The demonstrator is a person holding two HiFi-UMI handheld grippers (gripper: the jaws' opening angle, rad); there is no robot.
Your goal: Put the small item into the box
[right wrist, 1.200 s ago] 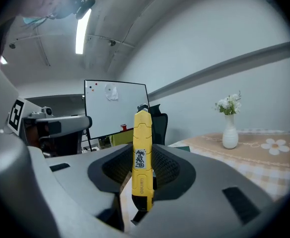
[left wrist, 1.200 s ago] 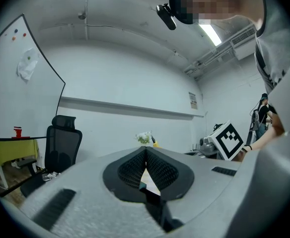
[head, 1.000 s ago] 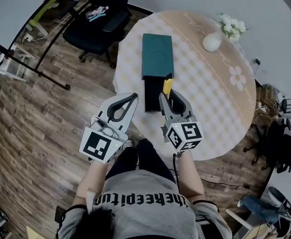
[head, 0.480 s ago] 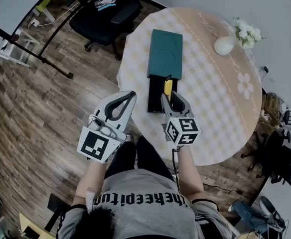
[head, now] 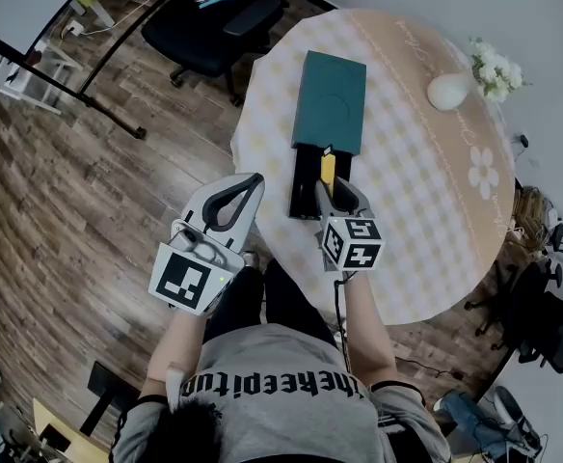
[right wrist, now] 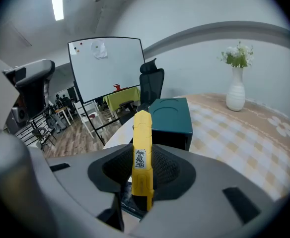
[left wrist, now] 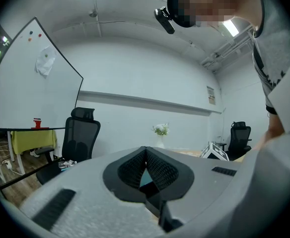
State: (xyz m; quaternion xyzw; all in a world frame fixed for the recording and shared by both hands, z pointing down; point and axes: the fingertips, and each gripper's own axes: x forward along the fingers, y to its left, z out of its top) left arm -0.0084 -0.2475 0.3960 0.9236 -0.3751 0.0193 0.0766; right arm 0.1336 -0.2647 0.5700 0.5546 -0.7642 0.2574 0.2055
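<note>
A teal box [head: 329,102] lies on the round checked table [head: 416,201], its black inner tray [head: 304,183] slid out toward me. My right gripper [head: 332,187] is shut on a small yellow item [head: 327,167], which sticks out forward over the tray's right edge. In the right gripper view the yellow item [right wrist: 142,155] stands upright between the jaws, with the teal box [right wrist: 172,114] just beyond. My left gripper [head: 254,181] hovers off the table's near left edge, shut with nothing in it. The left gripper [left wrist: 145,163] points level across the room.
A white vase of flowers [head: 452,89] stands at the table's far right, also in the right gripper view as the vase [right wrist: 235,95]. A black office chair [head: 219,22] stands beyond the table on the wood floor. A whiteboard [right wrist: 105,66] stands behind.
The head view has drifted, so the table sits a little further right. My right gripper keeps the yellow item at the tray's right edge. The left gripper has barely moved.
</note>
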